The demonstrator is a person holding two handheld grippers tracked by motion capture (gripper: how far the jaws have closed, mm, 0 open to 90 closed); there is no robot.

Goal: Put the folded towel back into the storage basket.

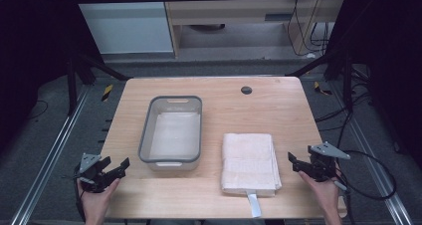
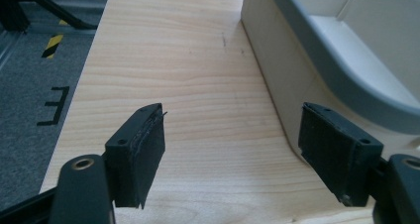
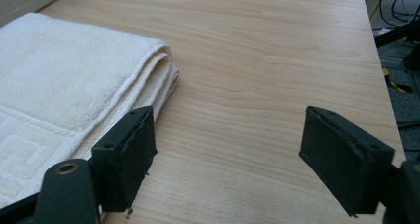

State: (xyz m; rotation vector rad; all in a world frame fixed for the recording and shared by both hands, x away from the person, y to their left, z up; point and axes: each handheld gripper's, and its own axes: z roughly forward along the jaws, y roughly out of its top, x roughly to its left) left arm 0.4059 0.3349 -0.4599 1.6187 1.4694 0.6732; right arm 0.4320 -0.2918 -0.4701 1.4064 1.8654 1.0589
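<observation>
Currently, both tongs, the left tongs (image 1: 115, 168) and right tongs (image 1: 294, 163), are held open and empty beside a folded towel (image 1: 249, 162) lying on the counter (image 1: 278, 110) near a tub (image 1: 172, 133), so only its top layer could be pinched, unfolding it.

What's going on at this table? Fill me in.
A person sits at a wooden table with a tool in each hand. The left tool waits open beside a grey-rimmed plastic tub that looks empty. The right tool waits open just right of a folded cream towel. Neither touches anything yet. The towel lies flat next to the tub, so nothing has started; probably the towel goes into the tub.
</observation>
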